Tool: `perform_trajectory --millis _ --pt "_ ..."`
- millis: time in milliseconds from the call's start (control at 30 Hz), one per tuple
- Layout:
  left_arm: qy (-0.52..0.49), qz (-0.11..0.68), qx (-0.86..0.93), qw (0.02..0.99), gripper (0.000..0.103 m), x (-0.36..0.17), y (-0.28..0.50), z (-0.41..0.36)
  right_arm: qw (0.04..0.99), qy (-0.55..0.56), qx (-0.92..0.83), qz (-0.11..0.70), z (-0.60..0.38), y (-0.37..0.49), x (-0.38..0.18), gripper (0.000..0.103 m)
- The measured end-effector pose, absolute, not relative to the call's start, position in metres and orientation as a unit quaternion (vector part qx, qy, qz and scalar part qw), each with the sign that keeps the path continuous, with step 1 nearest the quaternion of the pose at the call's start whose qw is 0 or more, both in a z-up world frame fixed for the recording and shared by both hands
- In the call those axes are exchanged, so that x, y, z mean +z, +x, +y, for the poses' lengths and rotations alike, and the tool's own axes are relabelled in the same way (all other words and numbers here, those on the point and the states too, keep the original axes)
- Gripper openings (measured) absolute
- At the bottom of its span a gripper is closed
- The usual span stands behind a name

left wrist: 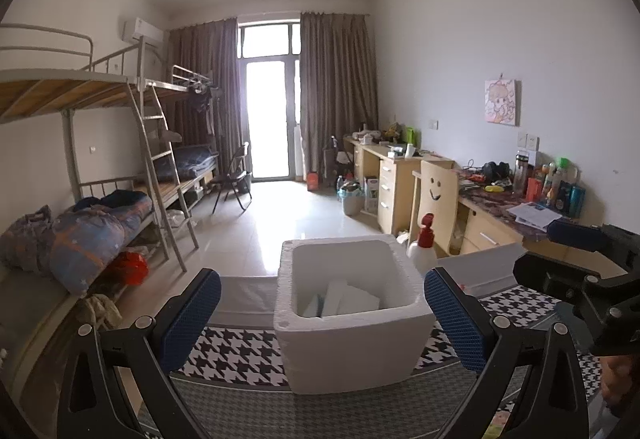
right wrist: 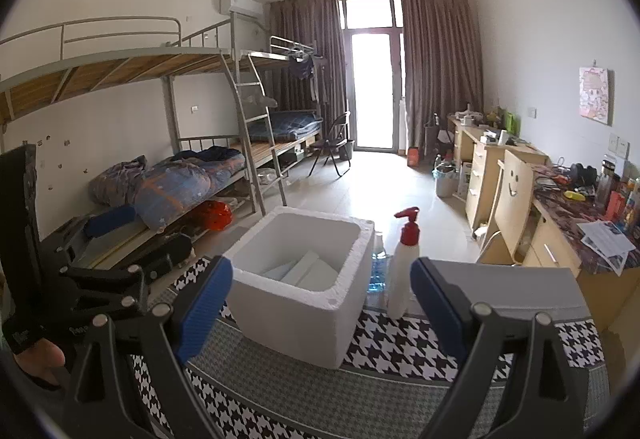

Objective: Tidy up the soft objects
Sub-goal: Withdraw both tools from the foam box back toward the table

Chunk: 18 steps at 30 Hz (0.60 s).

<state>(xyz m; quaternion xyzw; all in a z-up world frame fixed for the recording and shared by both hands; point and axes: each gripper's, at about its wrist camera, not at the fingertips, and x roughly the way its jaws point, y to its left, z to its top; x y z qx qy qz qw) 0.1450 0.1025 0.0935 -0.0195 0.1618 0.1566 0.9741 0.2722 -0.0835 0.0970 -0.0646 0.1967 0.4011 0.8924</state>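
The bunk beds (right wrist: 168, 87) run along the wall to the left of the white foam box (left wrist: 352, 315), with rolled blue and orange bedding (left wrist: 92, 235) on the lower bunk nearest that box. Far beyond the box, brown curtains (left wrist: 336, 87) frame a bright glass door (left wrist: 266, 119). To the right of the box, wooden desks (right wrist: 560, 239) line the wall, cluttered with bottles and papers, and a wooden chair with a smiley face (left wrist: 438, 195) on its back stands just beyond the box's right corner.

The foam box itself stands upright and open-topped on a houndstooth cloth (left wrist: 236, 355) in black and white. Inside it lie a few white foam slabs (right wrist: 304, 271), tilted against one another.

The left gripper (left wrist: 322, 315) hovers in front of the box with its 2 blue-padded fingers (left wrist: 192, 315) spread wide on either side of it, holding nothing. The right gripper (right wrist: 320, 311) hangs to the right of the box, its jaws likewise wide apart and empty; its dark body shows at the right edge of the left wrist view.

Just beside the box's far right corner stands a white spray bottle with a red pump (right wrist: 404, 263), and between it and the box a clear bottle of blue liquid (right wrist: 378, 267) shows partly.
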Motion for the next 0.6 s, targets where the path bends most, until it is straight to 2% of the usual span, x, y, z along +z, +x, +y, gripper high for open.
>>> perform_trajectory --millis 600 --pt "-0.018 0.161 0.122 0.979 0.102 0.088 0.138 0.079 0.902 -0.05 0.387 0.186 -0.116 0.258 0.096 0.093"
